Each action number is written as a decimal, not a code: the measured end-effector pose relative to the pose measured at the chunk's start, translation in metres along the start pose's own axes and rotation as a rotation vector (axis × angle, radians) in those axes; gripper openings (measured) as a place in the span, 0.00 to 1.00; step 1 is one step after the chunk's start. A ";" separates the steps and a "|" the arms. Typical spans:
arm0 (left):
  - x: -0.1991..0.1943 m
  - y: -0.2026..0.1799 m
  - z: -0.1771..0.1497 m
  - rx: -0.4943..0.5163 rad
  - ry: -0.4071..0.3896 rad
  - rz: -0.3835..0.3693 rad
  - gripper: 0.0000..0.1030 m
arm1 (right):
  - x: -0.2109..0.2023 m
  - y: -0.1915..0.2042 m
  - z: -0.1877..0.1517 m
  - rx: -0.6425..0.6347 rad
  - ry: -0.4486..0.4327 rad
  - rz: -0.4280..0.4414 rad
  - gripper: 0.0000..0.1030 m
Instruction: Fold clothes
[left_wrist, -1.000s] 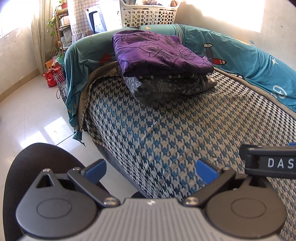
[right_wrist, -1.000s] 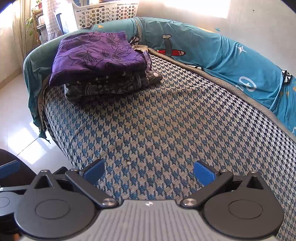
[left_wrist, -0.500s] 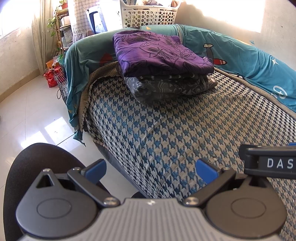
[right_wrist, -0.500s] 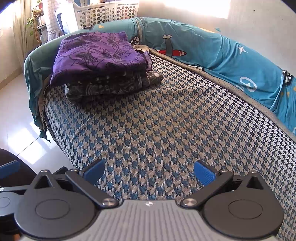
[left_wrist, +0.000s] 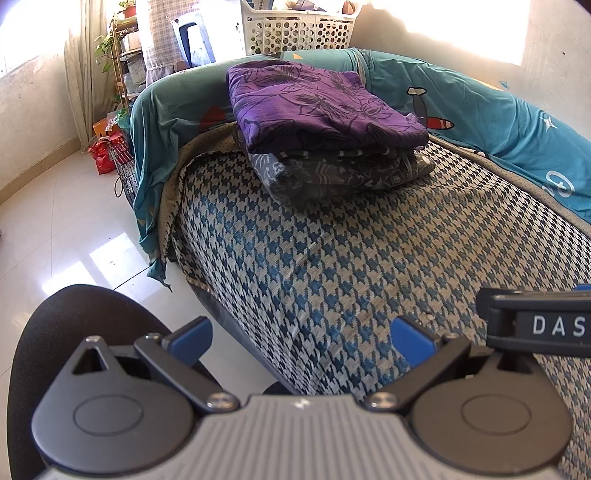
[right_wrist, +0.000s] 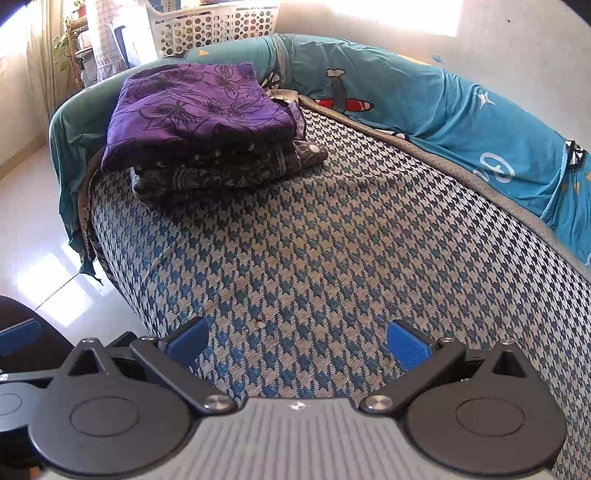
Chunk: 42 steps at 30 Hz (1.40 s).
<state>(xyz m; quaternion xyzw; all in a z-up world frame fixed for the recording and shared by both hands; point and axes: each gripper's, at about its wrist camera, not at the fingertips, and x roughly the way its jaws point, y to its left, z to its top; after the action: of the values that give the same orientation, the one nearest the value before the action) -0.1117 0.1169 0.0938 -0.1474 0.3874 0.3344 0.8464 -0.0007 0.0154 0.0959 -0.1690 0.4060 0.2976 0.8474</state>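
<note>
Houndstooth bed, tiled floor, one folded clothes stack at 12 o'clock, left tongs and right tongs spread, empty.

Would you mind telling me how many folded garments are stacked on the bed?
At least 2: a purple floral garment on top, a dark grey patterned garment beneath it. Striped edges between them may belong to another.
</note>
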 end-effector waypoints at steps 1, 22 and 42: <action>0.000 0.000 0.000 -0.001 0.001 -0.001 1.00 | 0.000 0.000 0.000 0.000 0.000 0.000 1.00; 0.001 0.001 0.000 0.004 0.006 -0.004 1.00 | 0.000 0.001 0.000 -0.003 0.000 -0.004 1.00; 0.004 0.005 0.000 -0.015 0.022 -0.017 1.00 | 0.000 0.003 0.000 -0.010 0.001 -0.005 1.00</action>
<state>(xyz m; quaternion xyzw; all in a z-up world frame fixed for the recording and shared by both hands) -0.1135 0.1221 0.0908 -0.1608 0.3929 0.3285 0.8437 -0.0025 0.0176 0.0952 -0.1745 0.4046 0.2974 0.8470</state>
